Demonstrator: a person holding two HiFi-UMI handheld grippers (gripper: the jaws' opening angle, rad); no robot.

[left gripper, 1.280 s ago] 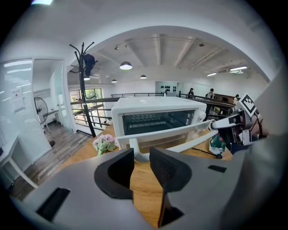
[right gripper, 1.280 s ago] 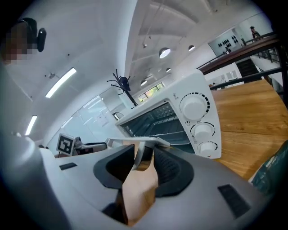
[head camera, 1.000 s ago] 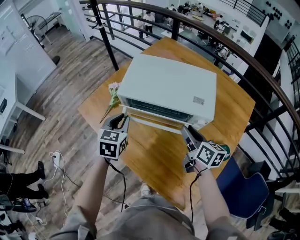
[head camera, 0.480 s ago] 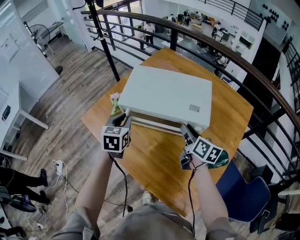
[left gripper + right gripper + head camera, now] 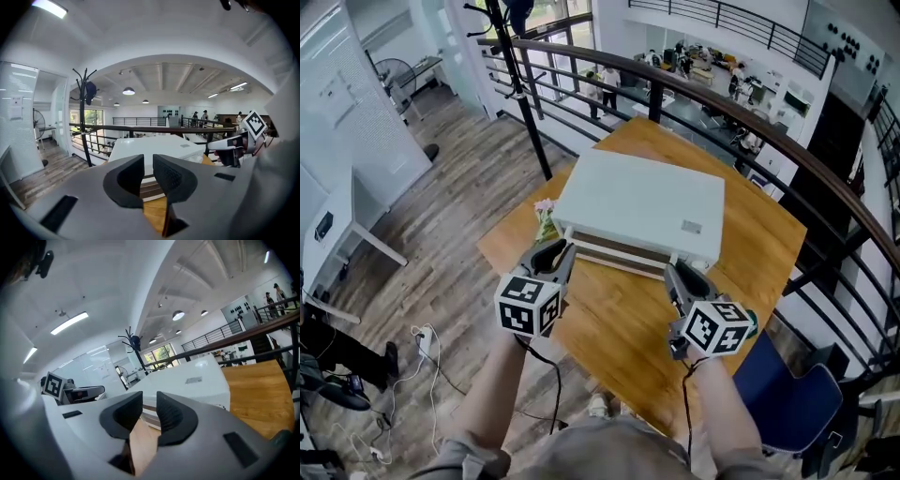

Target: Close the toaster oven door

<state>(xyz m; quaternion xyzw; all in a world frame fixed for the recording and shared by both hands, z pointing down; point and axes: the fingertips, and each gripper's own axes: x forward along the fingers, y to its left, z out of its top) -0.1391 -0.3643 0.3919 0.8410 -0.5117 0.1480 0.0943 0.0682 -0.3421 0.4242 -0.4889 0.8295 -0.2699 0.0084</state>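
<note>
Wooden table (image 5: 619, 314) by balcony railing (image 5: 654, 94), white toaster oven (image 5: 642, 211), plank floor (image 5: 441, 216)

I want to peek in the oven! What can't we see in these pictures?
Oven inside: every view, its white shell hides it.
Door front: head view, from above only a thin strip shows under the top.
Label on top: head view, too small to read.
</note>
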